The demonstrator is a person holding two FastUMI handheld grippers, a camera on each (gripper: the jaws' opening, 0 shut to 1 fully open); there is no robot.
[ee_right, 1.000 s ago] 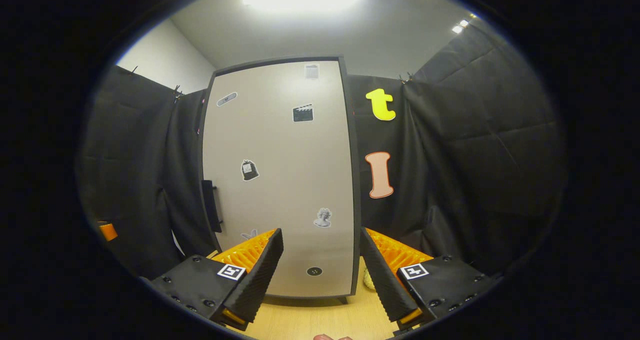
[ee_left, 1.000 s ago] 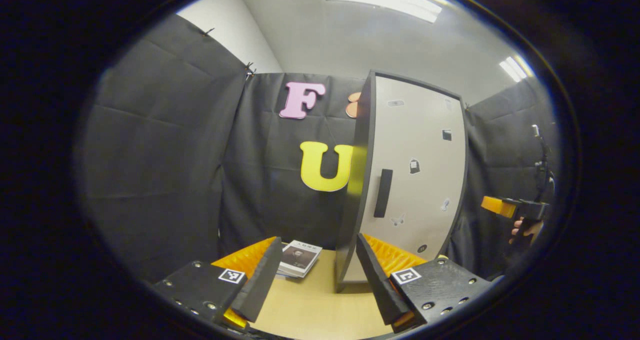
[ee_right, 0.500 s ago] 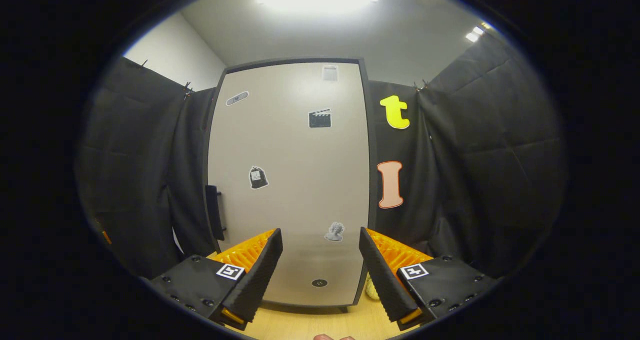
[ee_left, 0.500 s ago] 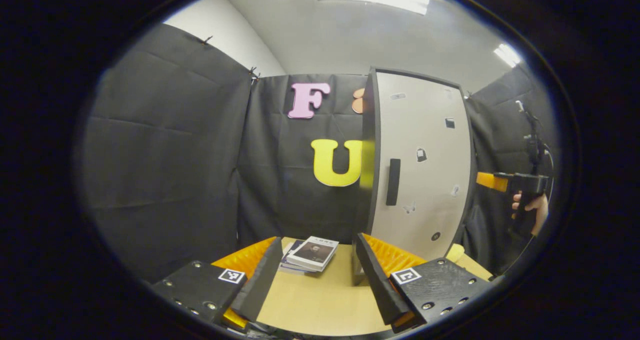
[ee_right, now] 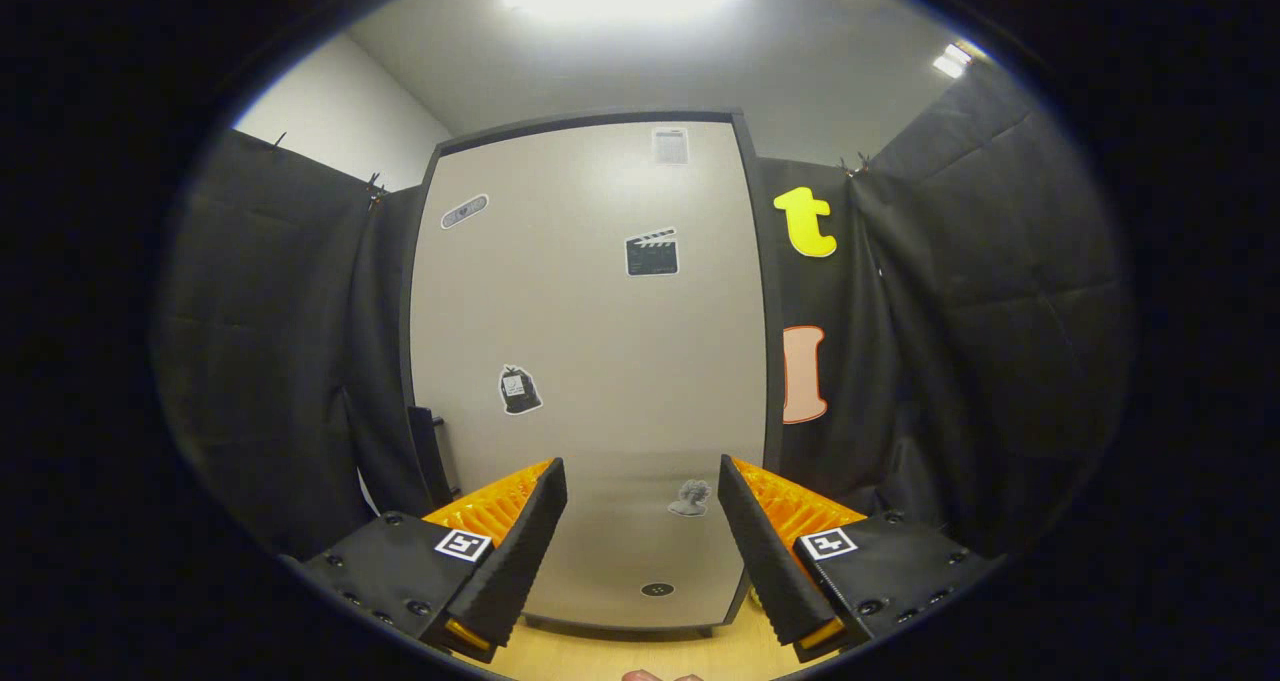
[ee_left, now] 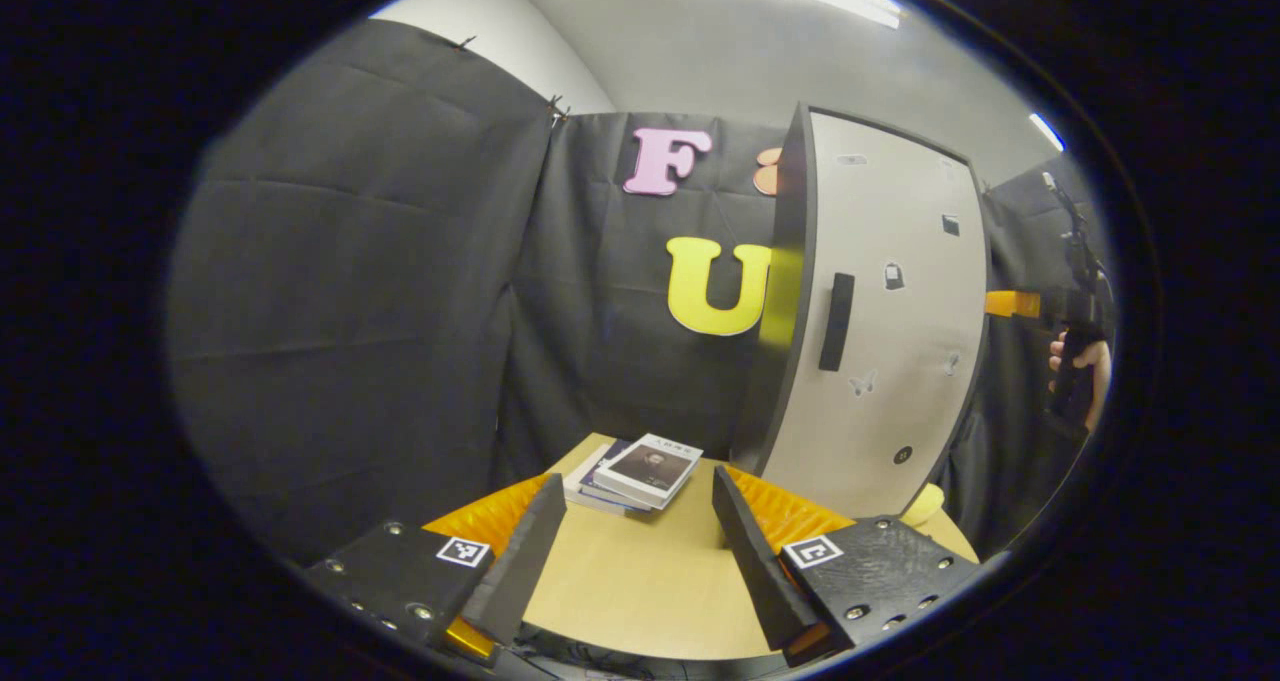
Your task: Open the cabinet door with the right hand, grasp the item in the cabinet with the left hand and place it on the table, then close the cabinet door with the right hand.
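Cabinet door shut, pale grey, dark-edged, stickered; handle black.

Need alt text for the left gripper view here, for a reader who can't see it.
The left gripper hangs open over a wooden table, nothing between its fingers. Ahead lie stacked books; right of them stands a cabinet with its door shut. Farther right, a hand holds the other gripper.

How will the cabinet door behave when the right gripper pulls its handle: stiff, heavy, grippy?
The cabinet door looks like a flat rigid panel, so it should swing as one piece rather than flex. The handle is a slim vertical bar standing proud, probably easy to pinch but perhaps smooth. The cabinet is tall and narrow, so a hard pull might rock it.
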